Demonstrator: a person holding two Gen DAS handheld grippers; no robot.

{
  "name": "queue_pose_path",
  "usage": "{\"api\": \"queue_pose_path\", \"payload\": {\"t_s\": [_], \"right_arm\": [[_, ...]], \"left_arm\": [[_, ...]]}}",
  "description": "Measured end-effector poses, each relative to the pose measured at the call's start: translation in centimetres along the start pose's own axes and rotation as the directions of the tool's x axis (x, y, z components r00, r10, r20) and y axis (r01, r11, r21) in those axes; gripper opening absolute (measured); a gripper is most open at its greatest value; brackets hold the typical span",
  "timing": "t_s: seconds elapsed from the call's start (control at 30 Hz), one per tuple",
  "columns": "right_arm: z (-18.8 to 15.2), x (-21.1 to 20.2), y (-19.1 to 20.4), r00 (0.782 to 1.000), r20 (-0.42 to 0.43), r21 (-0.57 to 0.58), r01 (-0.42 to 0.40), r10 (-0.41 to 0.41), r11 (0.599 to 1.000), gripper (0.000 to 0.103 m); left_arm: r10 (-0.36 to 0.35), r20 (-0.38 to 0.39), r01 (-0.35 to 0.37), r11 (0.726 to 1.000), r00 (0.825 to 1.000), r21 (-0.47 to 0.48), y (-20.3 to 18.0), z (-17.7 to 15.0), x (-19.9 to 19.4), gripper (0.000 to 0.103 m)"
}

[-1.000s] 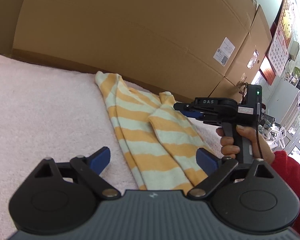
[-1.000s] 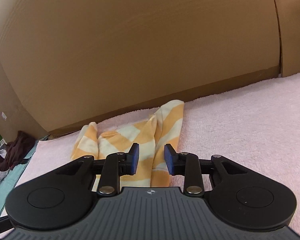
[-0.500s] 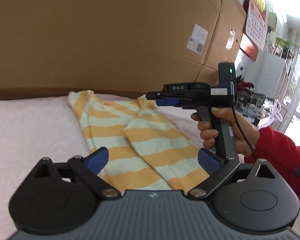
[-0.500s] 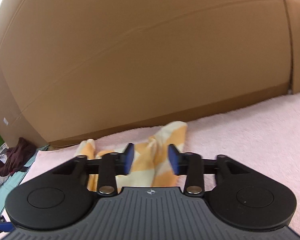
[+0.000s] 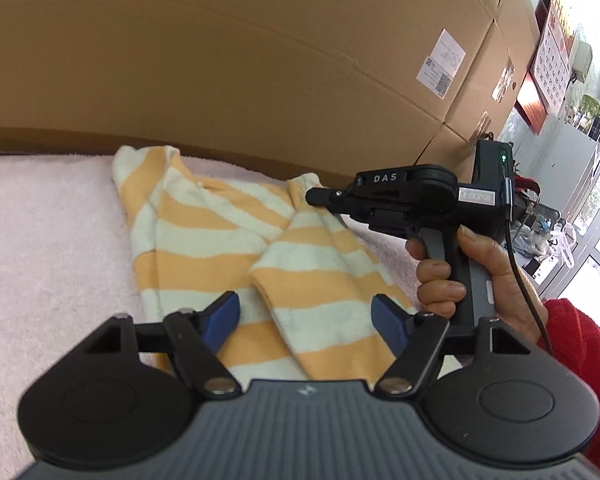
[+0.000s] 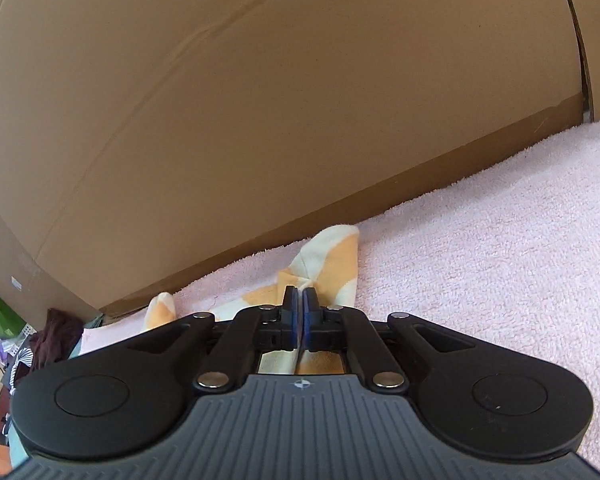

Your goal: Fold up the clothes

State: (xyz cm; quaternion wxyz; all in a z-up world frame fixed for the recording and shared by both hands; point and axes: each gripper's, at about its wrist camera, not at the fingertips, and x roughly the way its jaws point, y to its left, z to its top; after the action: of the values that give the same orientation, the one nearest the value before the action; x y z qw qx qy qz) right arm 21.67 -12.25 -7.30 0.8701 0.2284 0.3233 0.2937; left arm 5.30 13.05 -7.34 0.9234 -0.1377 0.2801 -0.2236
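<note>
An orange-and-cream striped garment [image 5: 220, 248] lies folded lengthwise on the pink towel surface [image 5: 44, 240], with one part folded over on the right. My left gripper [image 5: 306, 312] is open, its blue pads on either side of the garment's near end, just above it. My right gripper [image 5: 314, 196] shows in the left wrist view at the garment's far right corner, by the box. In the right wrist view my right gripper [image 6: 300, 306] is shut, with the striped garment [image 6: 332, 260] right at and under its tips; whether cloth is pinched is hidden.
Large cardboard boxes [image 5: 260, 60] form a wall right behind the towel. In the right wrist view the pink towel [image 6: 500, 264] stretches to the right, and dark clothes [image 6: 56, 336] lie off the left edge. A calendar [image 5: 556, 40] hangs at far right.
My right gripper has closed from open and moved forward and down to the garment's far corner. My left gripper has narrowed a little and stays open over the near end.
</note>
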Motion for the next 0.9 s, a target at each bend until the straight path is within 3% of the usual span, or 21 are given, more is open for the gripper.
{"api": "queue_pose_path", "payload": {"t_s": [0.07, 0.17, 0.23, 0.27, 0.37, 0.4, 0.53, 0.63, 0.77, 0.83, 0.9], "right_arm": [[0.0, -0.7, -0.1, 0.999, 0.044, 0.002, 0.004, -0.004, 1.0, 0.014], [-0.1, -2.5, 0.8, 0.993, 0.108, -0.047, -0.051, 0.056, 0.998, 0.014], [-0.5, -2.5, 1.7, 0.984, 0.046, -0.066, -0.168, 0.172, 0.984, 0.014], [-0.8, -2.1, 2.2, 0.984, 0.003, -0.084, -0.179, 0.179, 0.98, 0.017], [-1.9, -0.2, 3.6, 0.992, -0.093, -0.168, -0.103, 0.088, 0.98, 0.022], [-1.9, 0.1, 3.4, 0.994, -0.089, -0.167, -0.083, 0.069, 0.983, 0.013], [-1.4, 0.0, 1.4, 0.995, -0.06, -0.048, -0.08, 0.077, 0.996, 0.007], [-1.2, -0.1, 0.4, 0.993, -0.056, 0.023, -0.103, 0.104, 0.994, 0.006], [-0.8, 0.3, -1.5, 0.99, -0.03, 0.167, -0.128, 0.134, 0.978, 0.006], [-0.8, 0.4, -2.9, 0.986, -0.026, 0.261, -0.153, 0.165, 0.953, 0.002], [-0.9, 0.4, -3.4, 0.988, -0.018, 0.293, -0.142, 0.155, 0.946, 0.0]], "left_arm": [[-0.021, 0.003, 0.021, 1.0, 1.0, -0.015, 0.3, 0.0, -0.1, 0.084], [-0.043, 0.009, 0.043, 0.998, 0.999, -0.043, 0.7, 0.0, -0.1, 0.087], [-0.052, 0.01, 0.053, 0.997, 0.999, -0.049, 0.8, 0.0, -0.1, 0.09], [-0.055, 0.011, 0.056, 0.997, 0.998, -0.049, 0.8, 0.0, -0.1, 0.092], [-0.063, 0.011, 0.064, 0.997, 0.998, -0.052, 0.8, 0.0, -0.1, 0.092], [-0.062, 0.012, 0.062, 0.997, 0.998, -0.051, 0.8, 0.0, 0.0, 0.092], [-0.027, 0.072, 0.027, 1.0, 0.997, -0.004, 0.2, 0.0, -1.0, 0.091], [-0.103, 0.162, 0.091, 0.992, 0.981, 0.083, -1.1, -0.3, -2.2, 0.092], [-0.184, 0.044, 0.178, 0.978, 0.982, 0.112, -2.1, -0.5, -0.6, 0.095], [-0.189, -0.026, 0.189, 0.982, 0.982, -0.004, -0.6, -0.3, 0.9, 0.095], [-0.199, -0.039, 0.197, 0.979, 0.979, -0.042, -0.1, -0.3, 1.2, 0.096]]}}
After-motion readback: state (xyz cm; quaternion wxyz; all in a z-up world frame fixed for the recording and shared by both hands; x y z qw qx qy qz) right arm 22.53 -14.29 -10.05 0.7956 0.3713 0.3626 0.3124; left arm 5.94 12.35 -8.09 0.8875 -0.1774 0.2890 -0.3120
